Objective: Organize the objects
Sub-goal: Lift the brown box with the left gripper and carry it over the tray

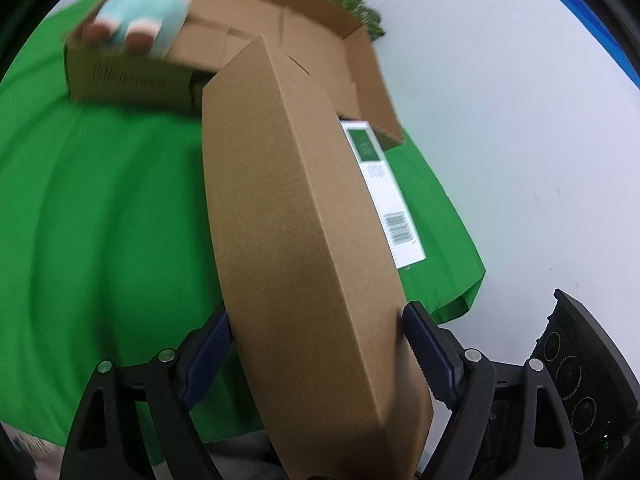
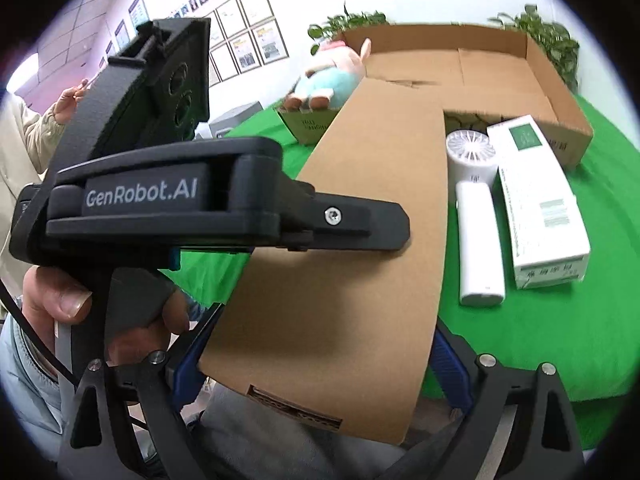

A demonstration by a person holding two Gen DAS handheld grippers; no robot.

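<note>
A long flat brown cardboard box (image 1: 296, 216) is held above the green cloth, pointing toward the open cardboard tray (image 1: 320, 40). My left gripper (image 1: 316, 344) is shut on its near end, blue pads on both long sides. In the right wrist view the same box (image 2: 360, 240) lies between my right gripper (image 2: 320, 360) fingers, which press its two sides. The left gripper body (image 2: 224, 208) clamps the box from the left there. A white hand fan (image 2: 476, 216) and a white-green carton (image 2: 540, 200) lie on the cloth to the right.
A pink and teal plush toy (image 2: 328, 80) sits on the tray's left corner (image 1: 144, 20). The green cloth (image 1: 100, 220) covers the table; its right edge hangs near a white floor. Plants (image 2: 548, 36) stand behind the tray. The white-green carton (image 1: 384, 192) lies beside the held box.
</note>
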